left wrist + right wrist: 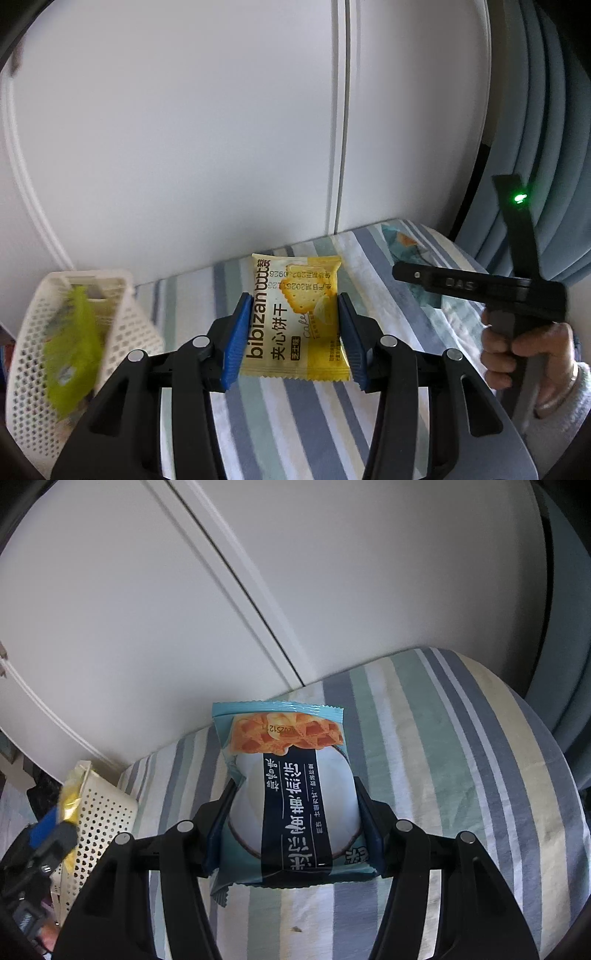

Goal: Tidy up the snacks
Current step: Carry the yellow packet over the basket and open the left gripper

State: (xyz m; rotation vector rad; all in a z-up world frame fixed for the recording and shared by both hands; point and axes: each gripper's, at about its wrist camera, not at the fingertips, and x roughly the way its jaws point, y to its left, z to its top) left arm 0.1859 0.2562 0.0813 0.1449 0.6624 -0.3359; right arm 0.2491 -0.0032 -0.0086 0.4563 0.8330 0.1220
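Note:
My left gripper [291,334] is shut on a yellow biscuit packet [295,317], held flat above the striped cloth. A white perforated basket [125,317] stands to its left with a green packet [72,350] sticking out of it. My right gripper [295,819] is shut on a blue and white waffle packet [291,797], also above the cloth. In the right wrist view the basket [99,819] sits at the left edge, and the left gripper [48,834] with the yellow packet [72,801] shows in front of it. The right gripper body [517,288] appears at the right of the left wrist view.
A striped cloth [461,775] covers the surface below both grippers. White cabinet doors [221,129] rise right behind it. A blue-grey curtain [546,129] hangs at the right. A hand [524,354] in a pale sleeve holds the right gripper.

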